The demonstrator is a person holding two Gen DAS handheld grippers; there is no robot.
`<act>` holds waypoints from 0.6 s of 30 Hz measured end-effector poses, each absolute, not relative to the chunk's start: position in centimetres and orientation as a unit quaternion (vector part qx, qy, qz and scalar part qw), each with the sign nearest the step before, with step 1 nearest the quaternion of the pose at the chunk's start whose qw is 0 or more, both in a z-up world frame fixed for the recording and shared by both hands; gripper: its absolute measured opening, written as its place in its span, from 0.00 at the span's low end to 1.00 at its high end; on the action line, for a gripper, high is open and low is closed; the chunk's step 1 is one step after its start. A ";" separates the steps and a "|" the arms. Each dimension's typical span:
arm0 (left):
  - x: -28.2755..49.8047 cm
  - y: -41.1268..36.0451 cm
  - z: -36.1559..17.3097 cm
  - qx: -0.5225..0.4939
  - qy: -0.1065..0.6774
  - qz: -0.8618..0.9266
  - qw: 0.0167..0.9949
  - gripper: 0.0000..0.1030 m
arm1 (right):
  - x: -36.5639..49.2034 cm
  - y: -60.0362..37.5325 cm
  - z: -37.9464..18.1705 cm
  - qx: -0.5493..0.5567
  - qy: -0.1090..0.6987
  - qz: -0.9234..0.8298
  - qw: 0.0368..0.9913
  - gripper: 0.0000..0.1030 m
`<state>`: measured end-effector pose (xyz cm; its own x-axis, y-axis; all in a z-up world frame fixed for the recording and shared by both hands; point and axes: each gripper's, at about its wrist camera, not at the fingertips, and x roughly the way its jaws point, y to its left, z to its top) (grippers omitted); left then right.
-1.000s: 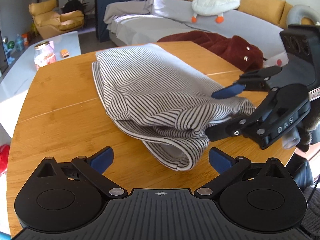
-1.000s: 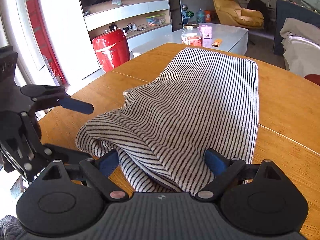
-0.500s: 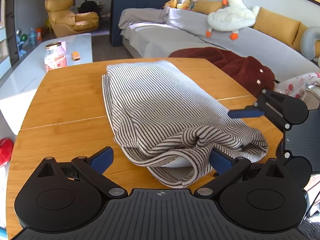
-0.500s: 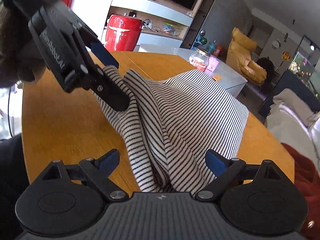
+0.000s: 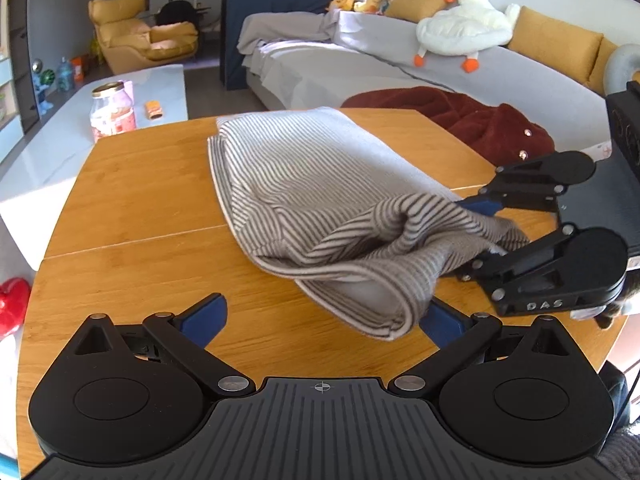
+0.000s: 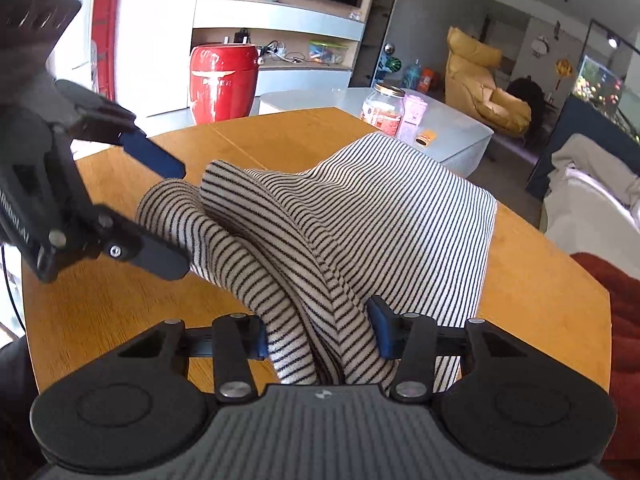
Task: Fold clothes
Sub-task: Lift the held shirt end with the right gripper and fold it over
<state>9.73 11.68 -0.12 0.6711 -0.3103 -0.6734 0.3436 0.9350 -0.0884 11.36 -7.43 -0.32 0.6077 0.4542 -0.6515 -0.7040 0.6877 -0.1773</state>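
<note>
Right wrist view: the right gripper [image 6: 320, 334] was closing, its blue pads already drawn in against a bunched fold of the striped garment [image 6: 380, 216], so the cloth sat squeezed between them. That grip looked meant to gather the near end's layers together so they could be lifted as one. In the left wrist view, the same gripper came in from the right, one finger above and one below the garment's rumpled corner. The left gripper [image 5: 324, 316] stood wide open with nothing held; the rolled near edge of the garment lay just beside its right pad, while its left pad hung over bare wood. It seemed poised to take the other corner, so both hands could carry the near end over evenly. The garment lay lengthwise along the middle of the wooden table [image 5: 132, 208], already narrowed into a long strip, far end flat, near end raised and creased. Beyond the table were a sofa [image 5: 440, 80] and a low white table carrying a jar [image 5: 111, 114].
</note>
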 end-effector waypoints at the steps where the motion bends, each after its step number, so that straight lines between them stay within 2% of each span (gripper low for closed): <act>1: 10.1 12.1 -0.5 0.021 0.369 -0.167 0.914 1.00 | 11.4 -7.4 -0.3 -0.215 0.294 0.331 0.871 0.45; 6: 11.6 15.9 -1.3 -0.007 0.388 -0.067 0.919 1.00 | 10.9 -6.7 -1.0 -0.277 0.267 0.326 0.864 0.45; 11: 11.4 19.0 0.4 -0.074 0.376 -0.066 0.921 1.00 | 9.6 -5.7 -2.3 -0.345 0.225 0.329 0.850 0.46; 13: 11.4 19.1 1.4 -0.076 0.364 -0.071 0.926 1.00 | 9.8 -5.5 -2.1 -0.347 0.236 0.338 0.842 0.42; 15: 11.8 18.5 2.3 -0.074 0.352 -0.084 0.929 1.00 | 9.9 -5.5 -1.3 -0.346 0.251 0.351 0.833 0.32; 18: 13.1 16.8 3.4 -0.057 0.334 -0.119 0.933 1.00 | 9.2 -6.2 0.9 -0.340 0.282 0.385 0.811 0.29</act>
<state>13.05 16.78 3.38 0.7488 -0.2599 -0.6098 0.1843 0.9653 -0.1851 9.21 -6.24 0.89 0.5447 0.4319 -0.7188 -0.8154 0.4732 -0.3336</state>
